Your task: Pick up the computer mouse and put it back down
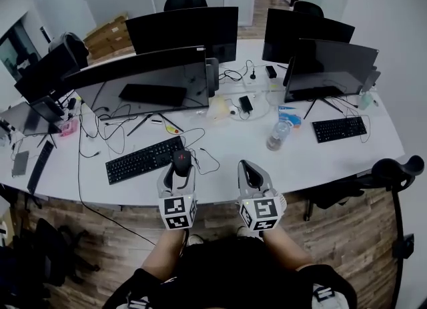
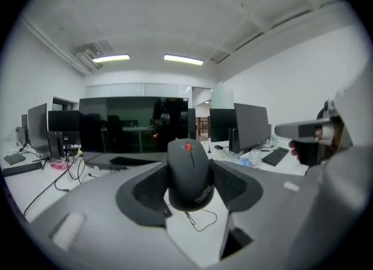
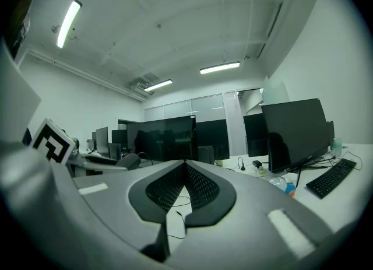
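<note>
Head view: left claw (image 1: 181, 166) clamped on black computer mouse (image 1: 182, 159), above front part of white worktop (image 1: 333, 161), just right of black keyboard (image 1: 143, 159). Right claw (image 1: 248, 169) alongside, apart from mouse.

Left gripper view: pads press both mouse flanks; red scroll wheel on top; thin cable loop on worktop beneath.

Right gripper view: claw clenched, tips meeting, nothing between.

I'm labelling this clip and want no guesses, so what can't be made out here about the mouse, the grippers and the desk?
Computer mouse underside, and whether it clears the desk: left gripper view, hidden by its own body and the left gripper.
Water bottle label: head view, too small.
Person's hands: head view, hidden beneath the left gripper and the right gripper.
</note>
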Demonstrator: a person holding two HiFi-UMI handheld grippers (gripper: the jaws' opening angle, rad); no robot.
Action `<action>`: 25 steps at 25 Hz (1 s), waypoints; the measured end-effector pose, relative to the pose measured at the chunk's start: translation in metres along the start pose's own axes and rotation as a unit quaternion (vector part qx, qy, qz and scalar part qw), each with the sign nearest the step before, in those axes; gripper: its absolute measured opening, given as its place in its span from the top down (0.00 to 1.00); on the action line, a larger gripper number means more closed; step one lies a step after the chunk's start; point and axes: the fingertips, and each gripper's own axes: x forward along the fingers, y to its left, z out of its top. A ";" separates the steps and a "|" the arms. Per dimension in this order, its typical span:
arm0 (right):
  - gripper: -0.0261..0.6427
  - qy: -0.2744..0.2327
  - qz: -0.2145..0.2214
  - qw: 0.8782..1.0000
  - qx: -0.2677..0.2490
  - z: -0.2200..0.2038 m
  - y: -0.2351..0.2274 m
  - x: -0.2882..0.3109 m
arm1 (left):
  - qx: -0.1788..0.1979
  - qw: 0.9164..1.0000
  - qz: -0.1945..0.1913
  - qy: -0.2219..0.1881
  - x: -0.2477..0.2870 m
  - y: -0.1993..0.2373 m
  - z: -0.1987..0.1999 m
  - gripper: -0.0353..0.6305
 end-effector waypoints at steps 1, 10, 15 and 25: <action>0.96 0.000 0.002 1.000 0.001 0.000 0.001 0.001 | 0.005 1.000 0.002 -0.013 -0.004 0.000 0.009 0.51; 0.96 -0.001 0.015 1.000 0.001 0.000 0.008 0.009 | 0.006 0.999 0.011 -0.048 -0.019 0.005 0.036 0.51; 0.96 -0.003 0.015 1.000 0.001 0.001 0.008 0.011 | -0.001 1.000 0.010 -0.028 -0.011 0.008 0.021 0.51; 0.96 0.001 -0.011 1.000 -0.003 0.001 -0.011 0.002 | -0.079 0.988 0.001 0.129 0.035 0.013 -0.104 0.51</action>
